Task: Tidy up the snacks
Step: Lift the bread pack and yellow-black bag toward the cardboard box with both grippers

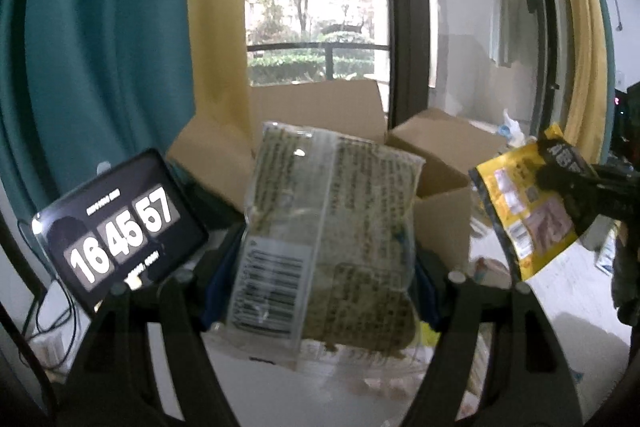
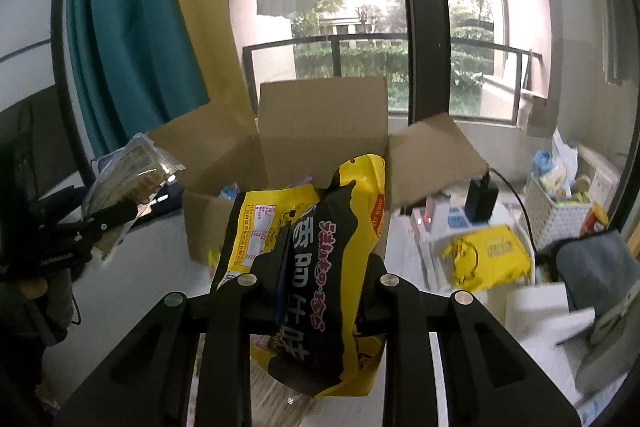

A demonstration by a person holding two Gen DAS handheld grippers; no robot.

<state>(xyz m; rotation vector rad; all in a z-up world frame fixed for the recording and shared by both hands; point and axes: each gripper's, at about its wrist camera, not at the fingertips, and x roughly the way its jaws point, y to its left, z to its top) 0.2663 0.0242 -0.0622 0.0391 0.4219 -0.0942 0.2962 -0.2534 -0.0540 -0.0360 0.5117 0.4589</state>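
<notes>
My left gripper point(image 1: 320, 291) is shut on a clear packet of brownish snacks point(image 1: 332, 227) with a barcode label, held up in the air in front of an open cardboard box point(image 1: 320, 107). It also shows in the right wrist view point(image 2: 132, 171), at the left. My right gripper point(image 2: 320, 279) is shut on a yellow and black snack bag point(image 2: 320, 267), held above the table just before the same open box point(image 2: 324, 115). In the left wrist view that bag point(image 1: 524, 211) hangs at the right.
A tablet point(image 1: 120, 223) showing 16 45 57 leans at the left. A second cardboard box point(image 1: 444, 143) stands at the right. A white basket point(image 2: 560, 203), a yellow packet point(image 2: 492, 255) and a black charger point(image 2: 480, 199) lie at the right. Curtains and a window stand behind.
</notes>
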